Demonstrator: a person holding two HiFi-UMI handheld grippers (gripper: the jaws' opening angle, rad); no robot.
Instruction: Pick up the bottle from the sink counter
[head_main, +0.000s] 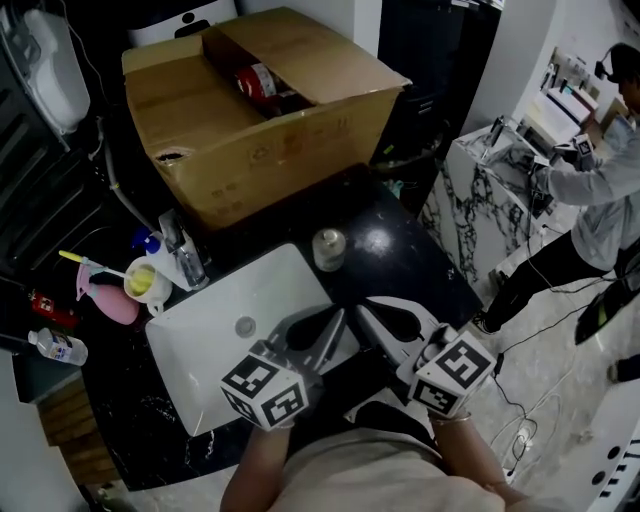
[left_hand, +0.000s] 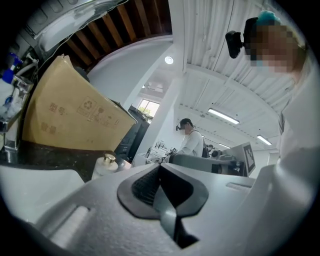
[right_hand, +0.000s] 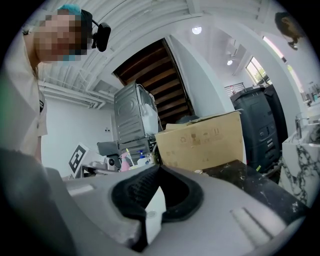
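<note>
A small pale bottle (head_main: 329, 248) with a gold cap stands upright on the black sink counter (head_main: 400, 262), just beyond the right rear corner of the white sink basin (head_main: 215, 330). The left gripper view shows the same bottle (left_hand: 106, 164) ahead and to the left. My left gripper (head_main: 341, 313) (left_hand: 160, 167) hovers over the basin's right edge, shut, with nothing between its jaws. Right beside it, my right gripper (head_main: 362, 303) (right_hand: 159, 168) is also shut and empty. Both tips sit short of the bottle and do not touch it.
A large open cardboard box (head_main: 260, 110) fills the back of the counter. A faucet (head_main: 185, 255), a yellow cup (head_main: 140, 282), a pink spray bottle (head_main: 105, 295) and a clear plastic bottle (head_main: 58, 347) stand left of the basin. At right are a marble table (head_main: 480, 190) and a person (head_main: 600, 190).
</note>
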